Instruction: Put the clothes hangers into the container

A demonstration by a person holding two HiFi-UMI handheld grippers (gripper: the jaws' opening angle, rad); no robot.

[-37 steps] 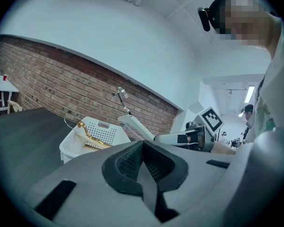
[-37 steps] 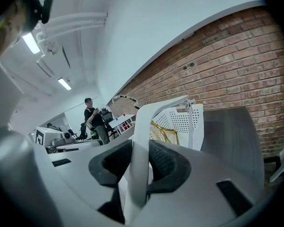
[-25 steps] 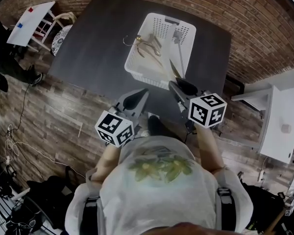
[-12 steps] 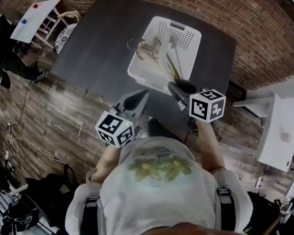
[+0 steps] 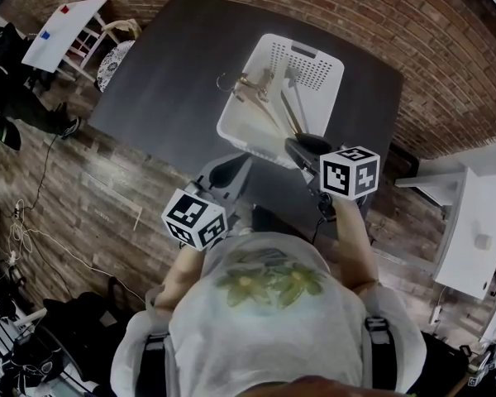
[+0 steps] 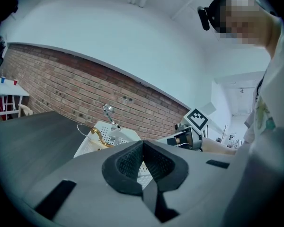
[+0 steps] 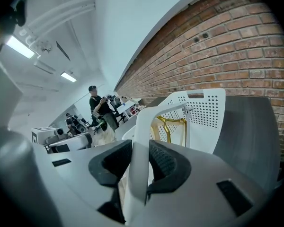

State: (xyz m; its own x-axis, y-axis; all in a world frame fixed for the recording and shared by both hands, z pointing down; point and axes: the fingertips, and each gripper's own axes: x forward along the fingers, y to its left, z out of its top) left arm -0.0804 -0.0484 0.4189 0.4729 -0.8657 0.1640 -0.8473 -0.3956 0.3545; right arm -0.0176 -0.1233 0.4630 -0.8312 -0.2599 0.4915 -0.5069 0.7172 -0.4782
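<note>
At twelve o'clock on the dark counter (image 5: 174, 64), the head view shows a white basket (image 5: 314, 64) holding a gold hanger (image 5: 250, 85). The left gripper view shows the left claw (image 6: 143, 145) pressed together, empty. The right gripper view shows the right claw (image 7: 140, 146) pinching a white hanger (image 7: 143, 124), basket at one o'clock.

Even, moderately bright indoor light is seen in the head view. No hard shadows are cast on the dark table (image 5: 174, 64), only a faint pale sheen. Strong fisheye bending and dark vignetted corners are noted in all three views. In the right gripper view, light is given by ceiling strip lamps (image 7: 16, 46), slightly blown out. The close white hanger (image 7: 139, 174) is rendered soft. The left gripper view is cool-toned, its ceiling (image 6: 109, 37) washed out.
</note>
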